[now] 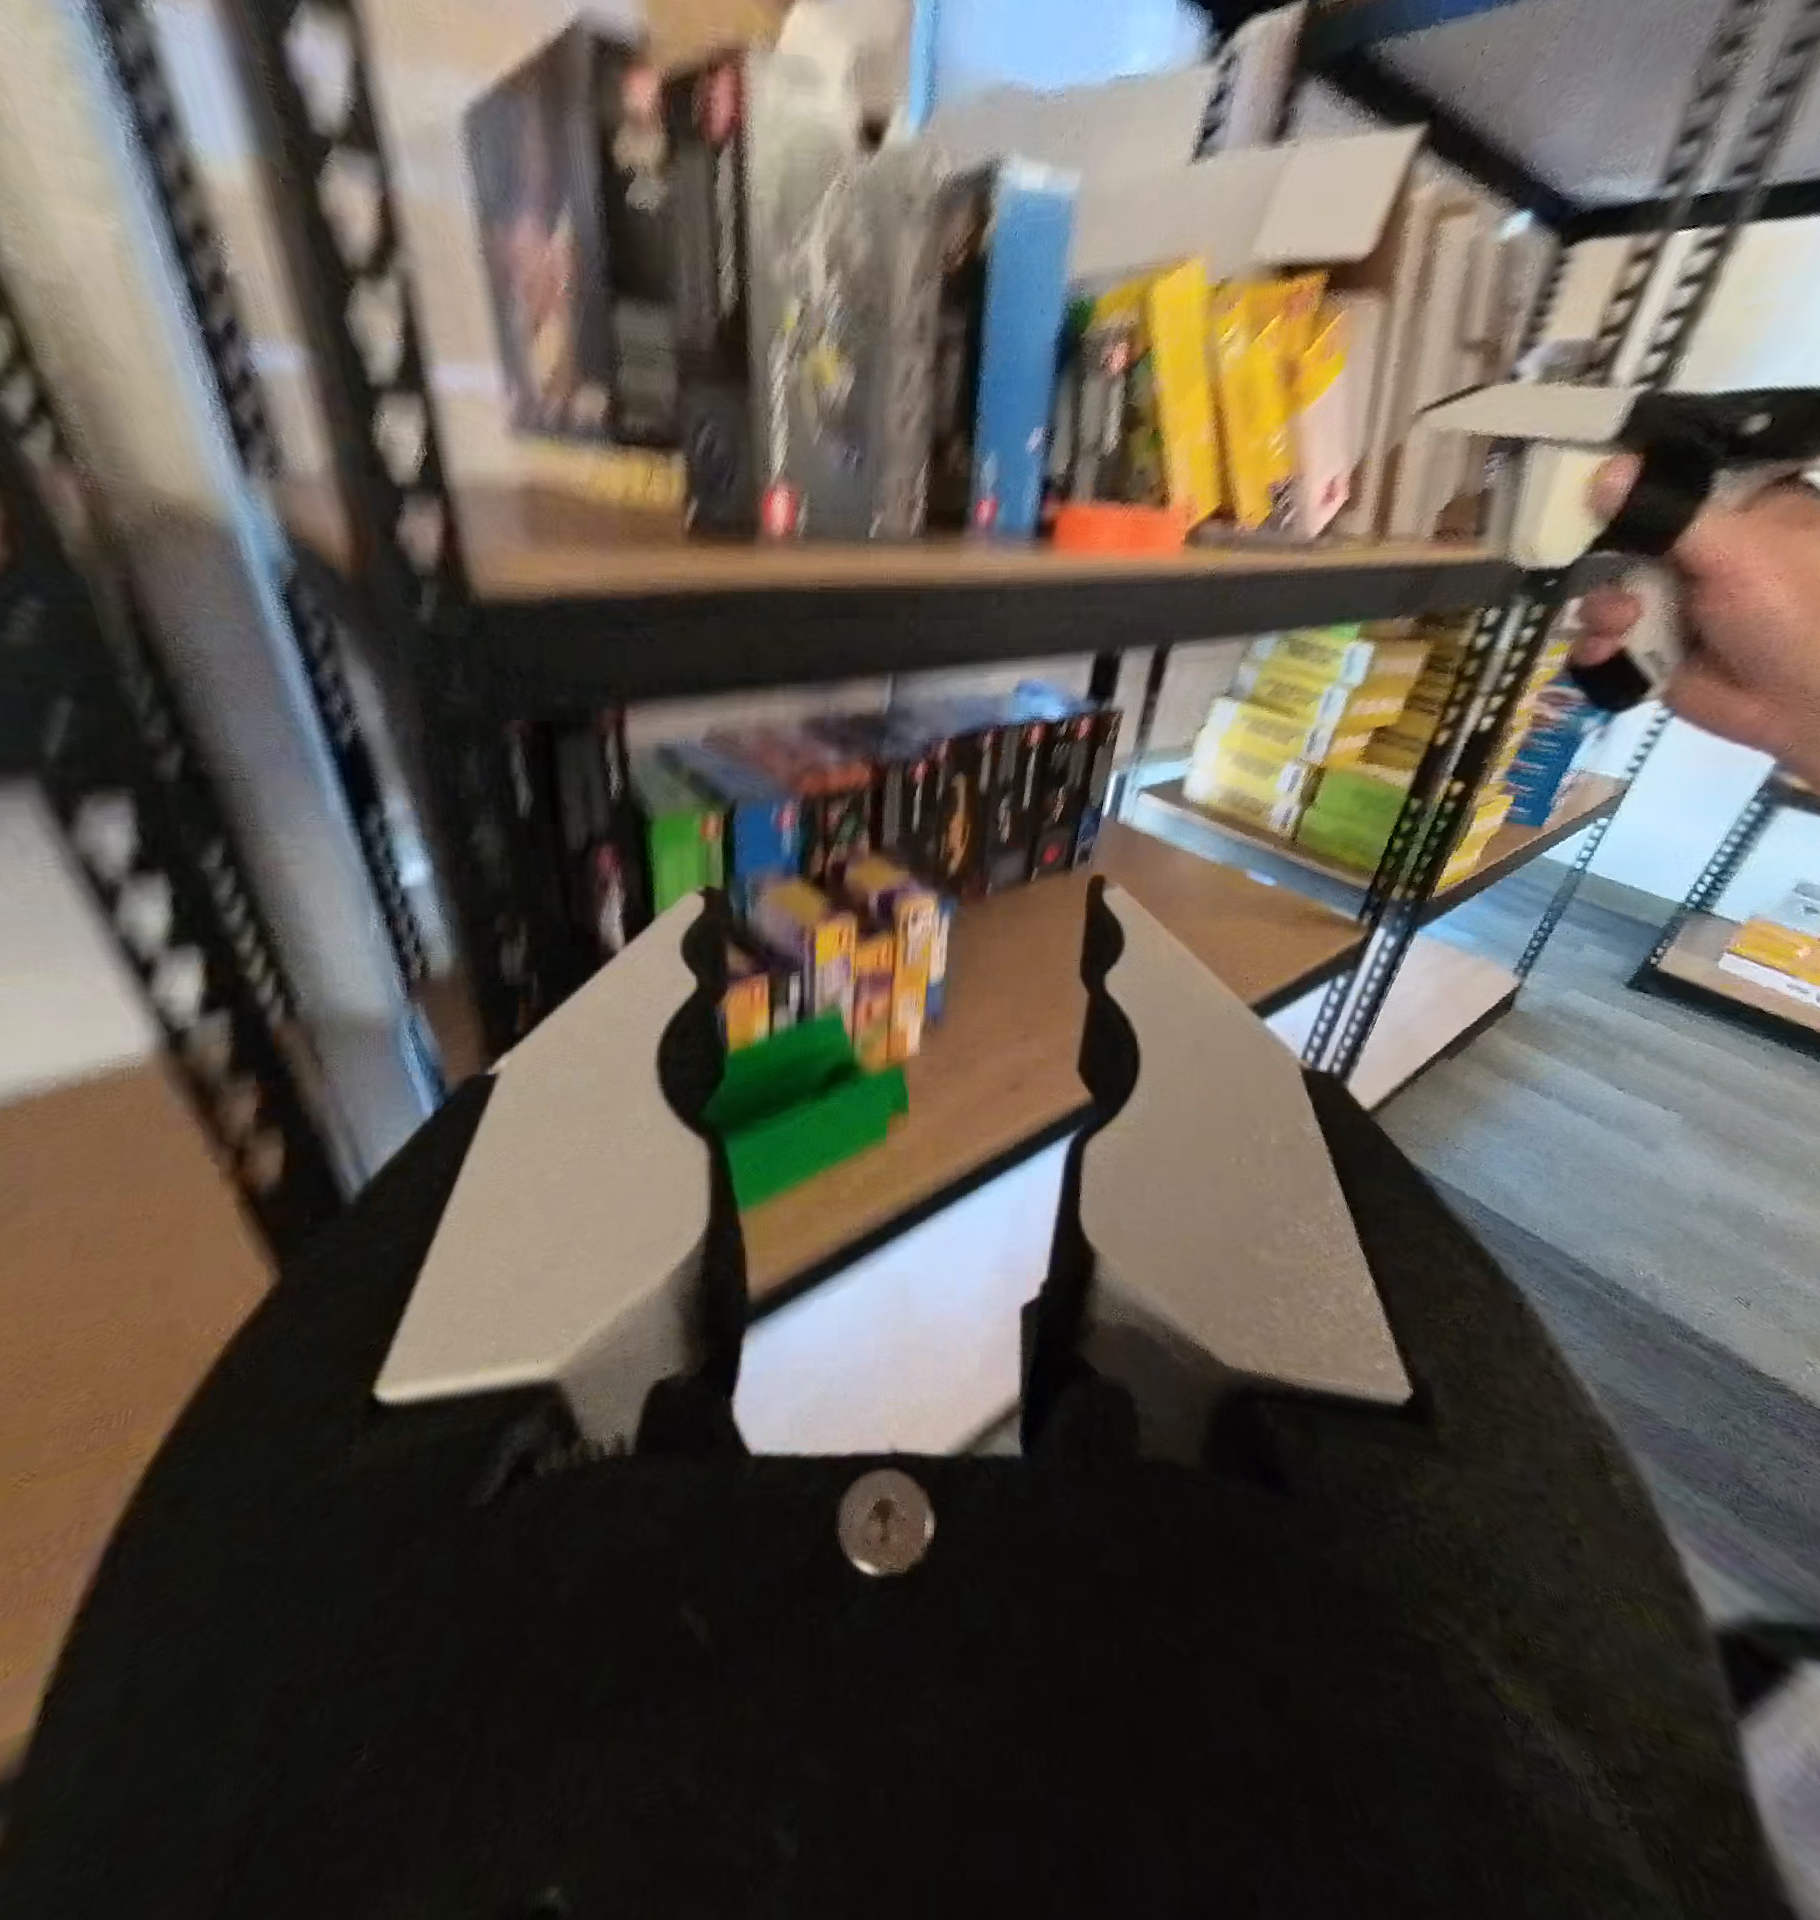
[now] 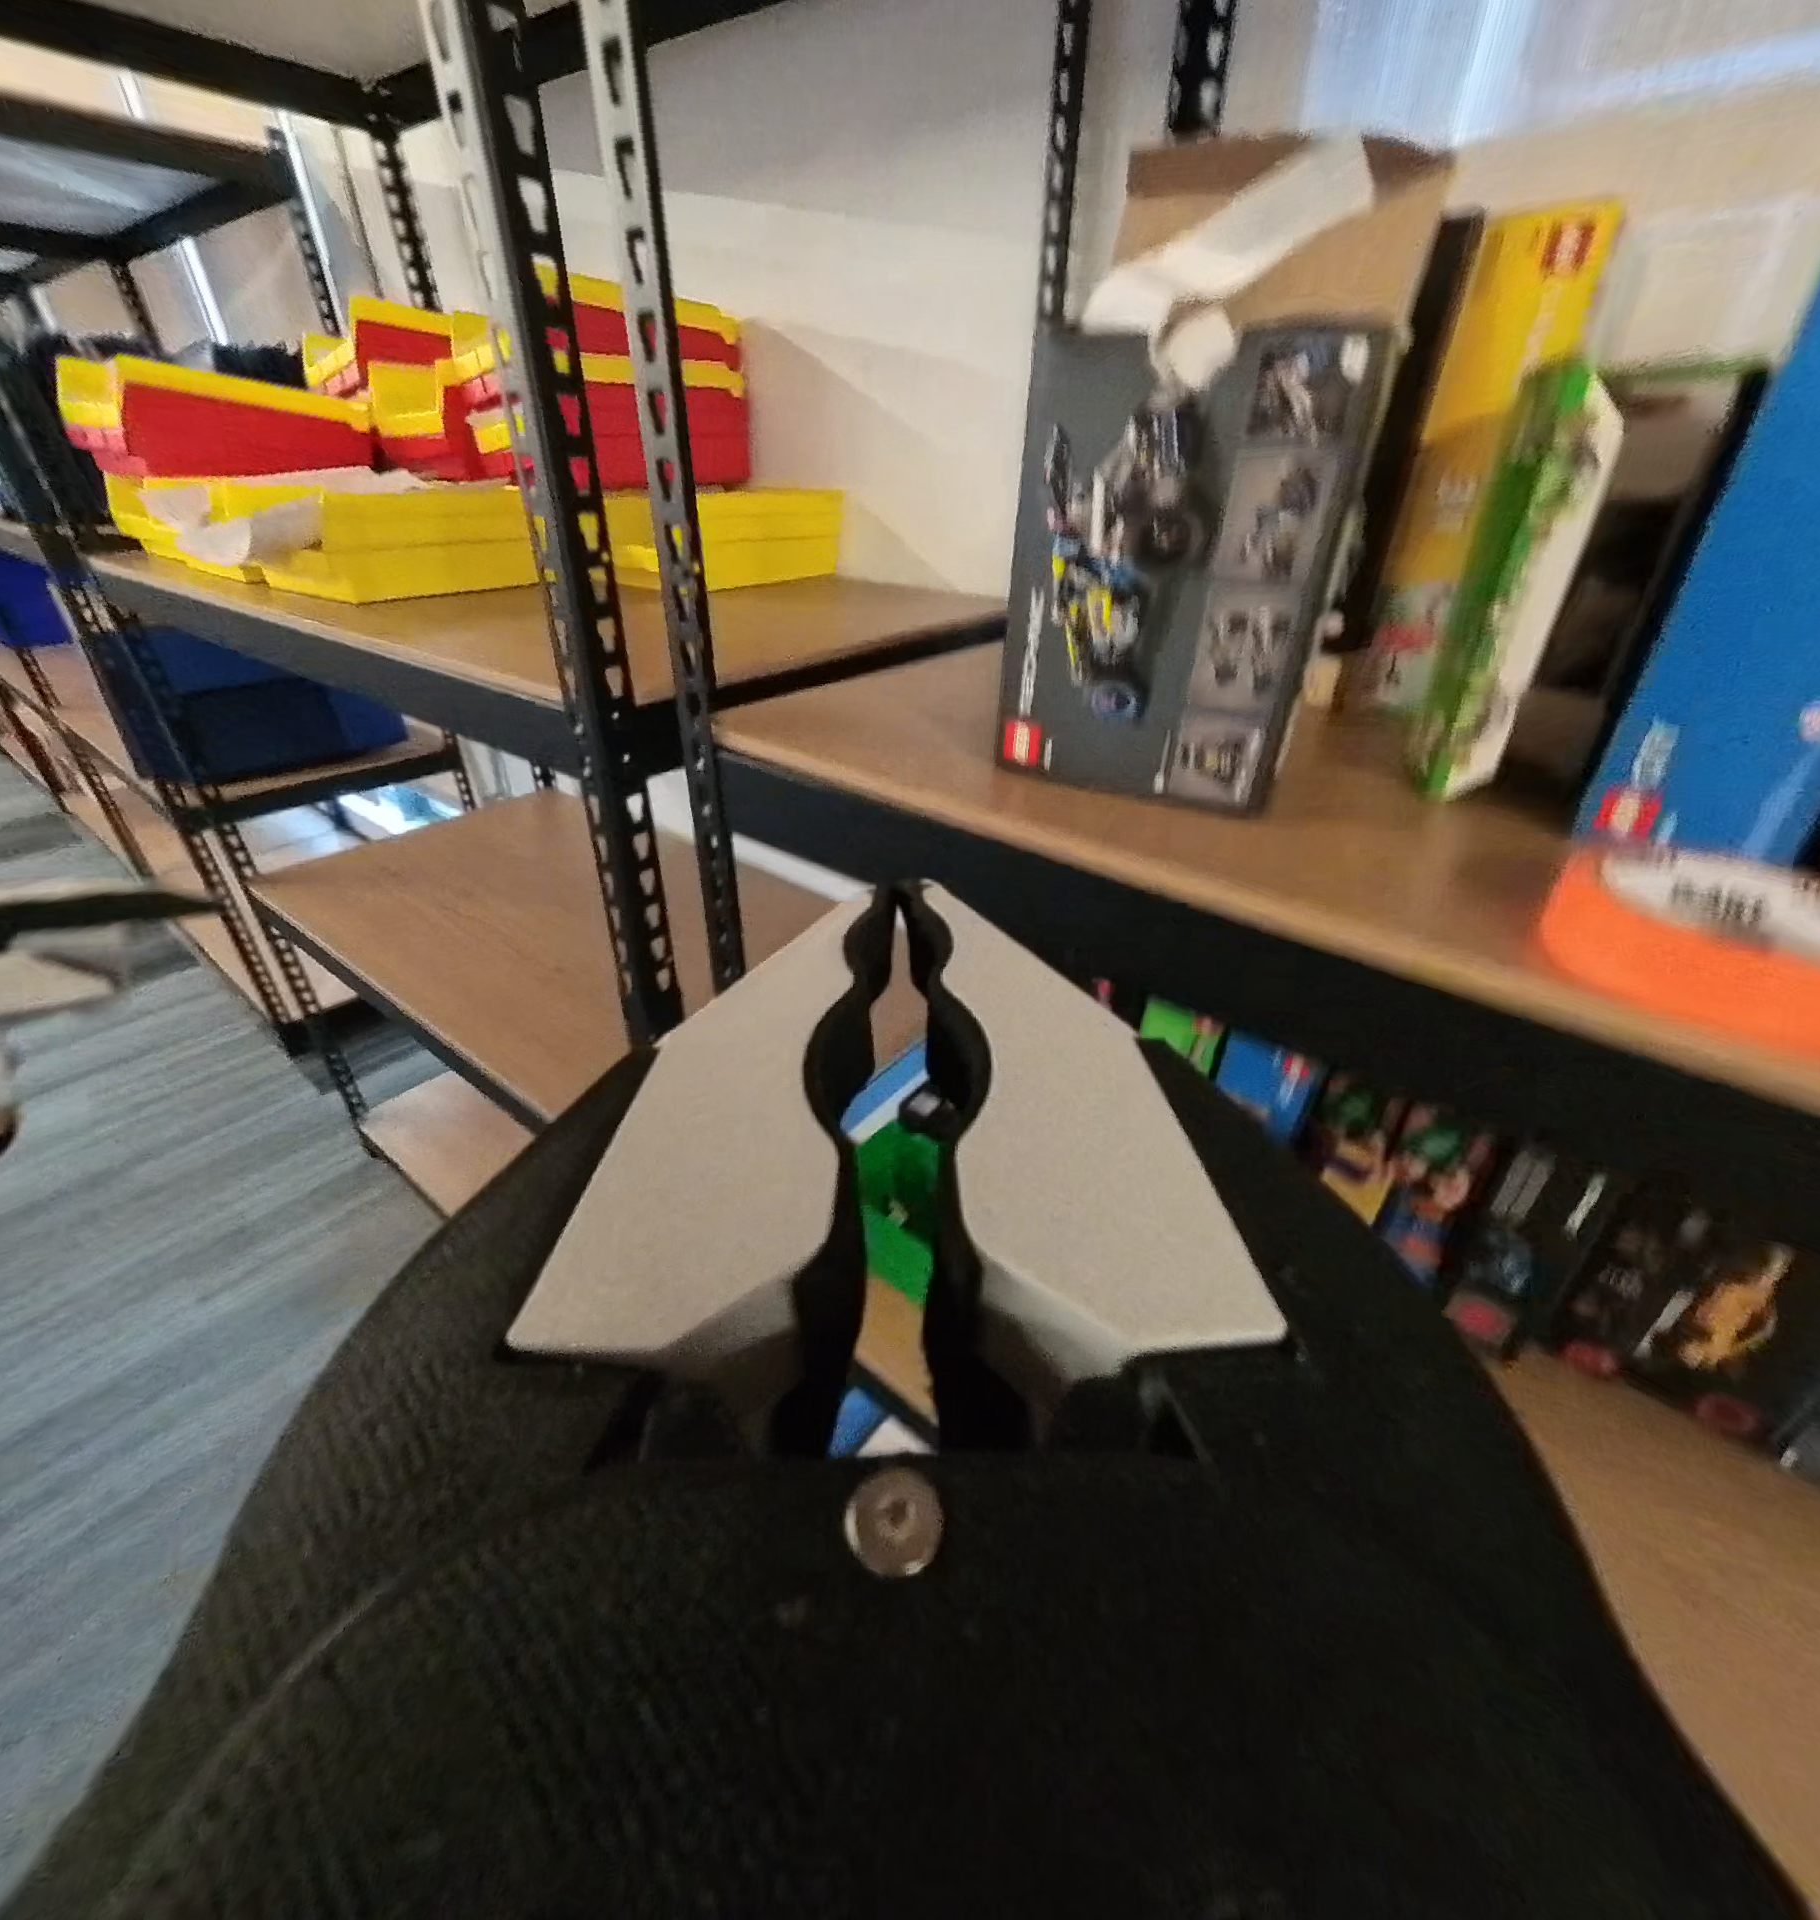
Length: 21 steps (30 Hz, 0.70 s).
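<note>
1. I am holding the left gripper [image 1: 898, 904] in the air in front of a black metal rack. Its fingers are standing wide apart with nothing between them.
2. Straight ahead at 12 o'clock, a cluster of small yellow-and-purple boxes [image 1: 864, 966] is sitting on the lower shelf [image 1: 1145, 997]. A green stepped block [image 1: 802, 1101] is lying just in front of them, nearest the left fingers but apart from them.
3. The picture is smearing, so I cannot make out finer detail on those boxes.
4. Up at 1 o'clock in the left wrist view, an orange tape roll [image 1: 1119, 525] is resting at the front edge of the upper shelf [image 1: 781, 582], below a row of upright boxes.
5. At 2 o'clock in that view, a hand [image 1: 1779, 623] is carrying the right gripper [image 2: 906, 899] near the rack post.
6. The right fingers are pressing tip to tip, holding nothing that I can see.
7. The right gripper is hovering just below the upper shelf's edge, with a grey vehicle box [image 2: 1186, 582] at 1 o'clock and yellow and red bins [image 2: 418, 447] at 10 o'clock.
</note>
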Tool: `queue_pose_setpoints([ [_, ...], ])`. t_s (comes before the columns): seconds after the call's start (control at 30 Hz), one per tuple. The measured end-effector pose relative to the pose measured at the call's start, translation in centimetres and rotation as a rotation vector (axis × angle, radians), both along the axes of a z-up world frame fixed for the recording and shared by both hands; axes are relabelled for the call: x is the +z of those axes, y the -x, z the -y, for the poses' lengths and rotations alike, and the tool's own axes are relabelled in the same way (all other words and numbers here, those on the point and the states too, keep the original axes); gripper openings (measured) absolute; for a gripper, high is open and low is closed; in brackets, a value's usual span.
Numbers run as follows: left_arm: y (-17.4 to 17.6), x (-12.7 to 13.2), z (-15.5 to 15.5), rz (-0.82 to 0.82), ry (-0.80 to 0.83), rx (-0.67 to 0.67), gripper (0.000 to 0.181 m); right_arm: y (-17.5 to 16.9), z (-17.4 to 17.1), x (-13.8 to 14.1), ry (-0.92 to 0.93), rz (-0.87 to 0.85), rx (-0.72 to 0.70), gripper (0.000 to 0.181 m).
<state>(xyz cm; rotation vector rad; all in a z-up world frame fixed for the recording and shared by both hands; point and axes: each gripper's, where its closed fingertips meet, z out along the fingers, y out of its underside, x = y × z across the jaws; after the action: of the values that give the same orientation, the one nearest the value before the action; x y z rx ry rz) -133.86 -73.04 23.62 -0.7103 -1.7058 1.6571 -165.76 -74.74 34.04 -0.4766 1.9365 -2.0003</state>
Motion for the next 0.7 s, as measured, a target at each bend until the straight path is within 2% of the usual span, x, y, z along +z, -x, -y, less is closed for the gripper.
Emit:
queue_pose_setpoints([
  [0.1,6.9,7.2,5.5,0.024,0.176,-0.113,0.067,-1.4,4.3,5.5,0.073,-0.115,0.083,0.022],
  [0.23,15.7,15.3,13.2,0.079,0.304,-0.163,0.067,-2.0,11.0,12.0,0.21,-0.426,0.176,0.036],
  [0.33,20.1,20.8,18.8,0.038,0.331,-0.144,0.06,-0.3,17.0,15.7,0.237,-0.601,0.186,0.043],
  [0.4,22.3,23.5,22.3,0.04,0.352,-0.119,0.059,1.0,21.1,17.5,0.208,-0.629,0.216,0.046],
  [0.53,25.4,26.6,26.9,0.112,0.406,-0.109,0.057,1.2,27.1,18.1,0.081,-0.585,0.397,0.047],
  [0.6,26.3,26.7,28.4,0.15,0.408,-0.102,0.055,1.1,29.3,17.0,0.023,-0.619,0.44,0.046],
  [0.7,27.0,26.1,29.8,0.189,0.401,-0.109,0.046,0.8,31.6,16.3,0.032,-0.63,0.463,0.042],
])
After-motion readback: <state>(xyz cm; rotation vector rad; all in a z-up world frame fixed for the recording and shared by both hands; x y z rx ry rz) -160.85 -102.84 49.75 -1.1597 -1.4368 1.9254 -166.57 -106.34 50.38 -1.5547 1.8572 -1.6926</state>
